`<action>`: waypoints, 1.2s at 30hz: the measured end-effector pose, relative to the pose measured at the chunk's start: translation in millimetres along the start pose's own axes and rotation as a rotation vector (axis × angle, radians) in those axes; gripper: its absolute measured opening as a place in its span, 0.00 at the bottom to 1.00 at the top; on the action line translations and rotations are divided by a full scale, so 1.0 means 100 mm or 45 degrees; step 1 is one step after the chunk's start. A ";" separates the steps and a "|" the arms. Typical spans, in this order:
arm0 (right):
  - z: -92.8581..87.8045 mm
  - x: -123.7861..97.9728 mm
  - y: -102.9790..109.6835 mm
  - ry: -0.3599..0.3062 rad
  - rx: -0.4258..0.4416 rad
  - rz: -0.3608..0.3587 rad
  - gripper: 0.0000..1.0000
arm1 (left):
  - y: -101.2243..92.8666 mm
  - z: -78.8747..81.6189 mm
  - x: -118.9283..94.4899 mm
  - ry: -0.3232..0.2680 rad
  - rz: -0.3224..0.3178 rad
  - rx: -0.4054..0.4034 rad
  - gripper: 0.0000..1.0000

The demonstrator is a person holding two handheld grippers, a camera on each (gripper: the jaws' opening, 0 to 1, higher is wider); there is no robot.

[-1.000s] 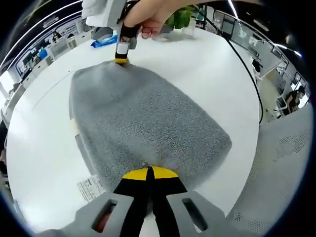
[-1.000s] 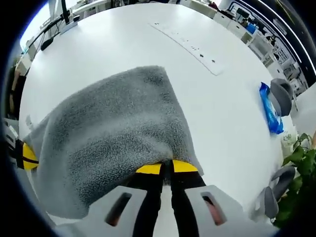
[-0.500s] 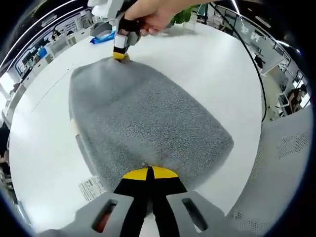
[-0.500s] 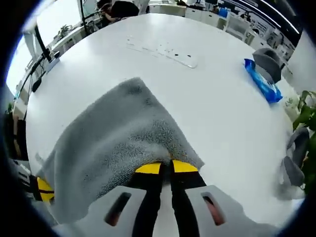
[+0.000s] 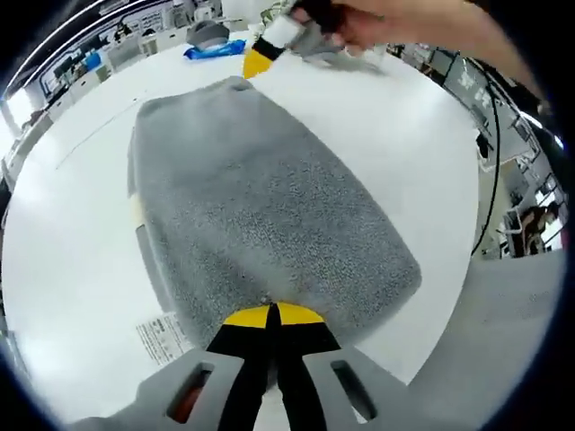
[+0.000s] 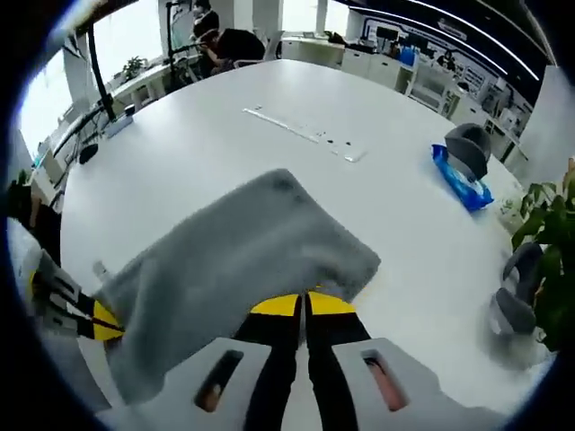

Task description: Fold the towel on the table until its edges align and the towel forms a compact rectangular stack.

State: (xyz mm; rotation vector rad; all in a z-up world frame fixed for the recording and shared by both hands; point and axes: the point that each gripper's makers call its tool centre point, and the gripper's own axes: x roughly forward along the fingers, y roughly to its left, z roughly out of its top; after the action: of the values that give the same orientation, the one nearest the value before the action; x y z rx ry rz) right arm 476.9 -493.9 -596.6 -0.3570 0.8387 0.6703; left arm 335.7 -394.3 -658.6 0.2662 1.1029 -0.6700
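A grey towel (image 5: 260, 197) lies folded and flat on the white table (image 5: 63, 233), with a white care tag (image 5: 163, 338) sticking out at its near left. My left gripper (image 5: 272, 312) is shut on the towel's near edge. My right gripper (image 5: 260, 59), blurred and held by a hand (image 5: 404, 27), hovers just past the towel's far corner, apart from it. In the right gripper view its jaws (image 6: 303, 305) stand shut above the towel (image 6: 234, 269), with nothing seen between them. The left gripper (image 6: 72, 310) shows there at the towel's far left end.
A blue packet (image 6: 460, 176) and a grey rounded object (image 6: 469, 140) lie at the table's far side beside a green plant (image 6: 550, 215). A thin white strip (image 6: 301, 135) lies beyond the towel. A black cable (image 5: 490, 171) runs along the table's right edge.
The right gripper has risen off the towel's far corner and swung away, leaving that corner flat on the table. The left gripper has kept its hold.
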 end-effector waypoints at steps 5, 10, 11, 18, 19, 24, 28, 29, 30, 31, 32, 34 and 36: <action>-0.37 -0.30 0.57 -0.058 0.035 0.131 0.09 | -0.02 0.04 0.02 -0.014 -0.011 -0.006 0.01; -0.77 -0.50 1.09 -0.046 0.020 0.218 0.16 | -0.05 0.03 0.01 -0.086 -0.067 0.156 0.01; -0.86 -0.52 1.17 -0.022 0.001 0.234 0.15 | -0.05 0.03 0.01 -0.088 -0.080 0.184 0.01; -1.08 -0.58 1.53 0.020 -0.076 0.316 0.21 | -0.05 -0.02 -0.07 -0.036 -0.267 0.214 0.02; -1.11 -0.57 1.53 0.038 -0.101 0.308 0.21 | -0.06 -0.04 -0.11 -0.042 -0.296 0.249 0.03; -1.22 -0.48 1.51 0.095 -0.171 0.279 0.21 | -0.06 -0.12 -0.25 -0.060 -0.320 0.297 0.13; -1.27 -0.42 1.58 0.113 -0.159 0.303 0.25 | -0.02 -0.25 -0.37 -0.057 -0.283 0.433 0.18; -1.28 -0.42 1.59 0.123 -0.190 0.298 0.25 | -0.02 -0.27 -0.39 -0.053 -0.284 0.442 0.20; -1.31 -0.40 1.59 0.139 -0.238 0.286 0.26 | -0.01 -0.29 -0.41 -0.062 -0.277 0.476 0.21; -1.33 -0.39 1.59 0.149 -0.266 0.274 0.26 | 0.03 -0.29 -0.41 -0.067 -0.255 0.539 0.23; -1.34 -0.38 1.60 0.156 -0.303 0.257 0.26 | 0.08 -0.32 -0.41 -0.044 -0.214 0.587 0.24; -1.35 -0.38 1.61 0.167 -0.345 0.240 0.27 | 0.16 -0.37 -0.38 -0.001 -0.146 0.631 0.25; -1.36 -0.38 1.64 0.174 -0.352 0.232 0.28 | 0.22 -0.39 -0.36 0.029 -0.102 0.671 0.26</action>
State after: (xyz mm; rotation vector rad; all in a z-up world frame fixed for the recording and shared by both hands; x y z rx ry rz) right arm 272.1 -461.0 -658.0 -0.5855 0.9169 0.9438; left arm 311.0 -344.0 -646.6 0.6839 0.9467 -1.0278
